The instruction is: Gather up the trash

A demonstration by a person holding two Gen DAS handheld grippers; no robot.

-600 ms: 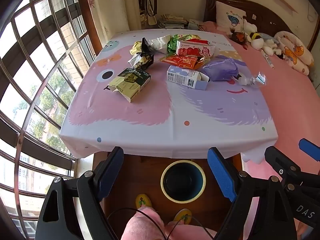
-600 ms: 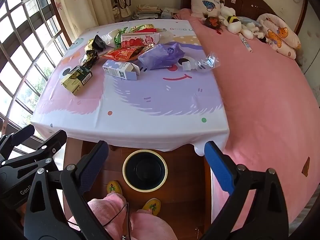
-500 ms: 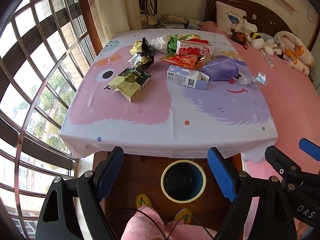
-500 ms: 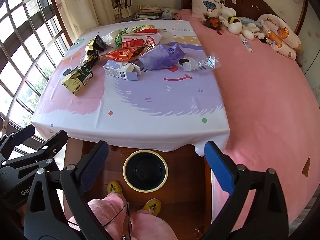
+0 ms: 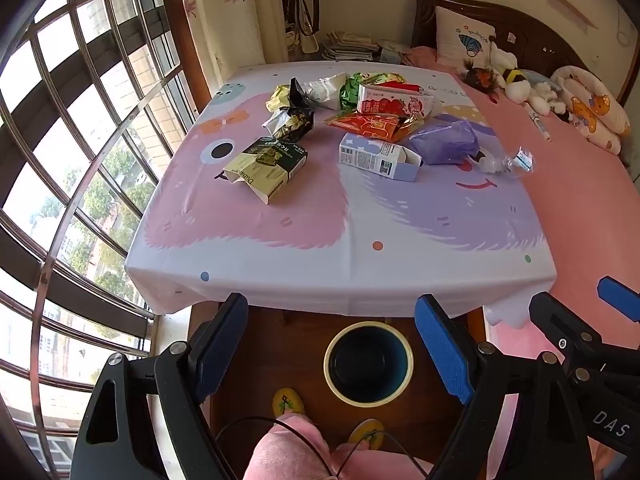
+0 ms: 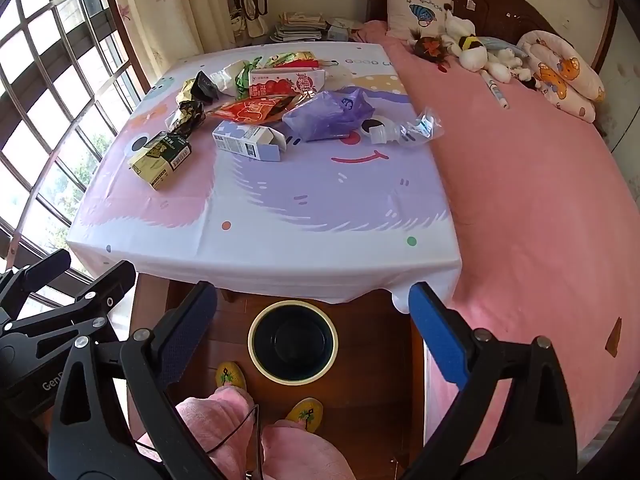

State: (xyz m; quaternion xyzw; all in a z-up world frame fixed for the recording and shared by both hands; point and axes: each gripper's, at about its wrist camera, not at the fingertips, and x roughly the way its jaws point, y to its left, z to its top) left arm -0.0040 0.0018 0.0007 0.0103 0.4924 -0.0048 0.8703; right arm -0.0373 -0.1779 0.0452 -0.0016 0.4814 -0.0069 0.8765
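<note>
Both tongs are wide open and hold nothing. Since a moment ago nothing has changed: the left tongs (image 5: pixel 332 344) and right tongs (image 6: pixel 312 332) hang in the same spot over the bin (image 5: pixel 368 364). No trash is picked up yet. The trash (image 5: pixel 376 128) lies at 12 o'clock on the table (image 5: pixel 320 240), far off.
</note>
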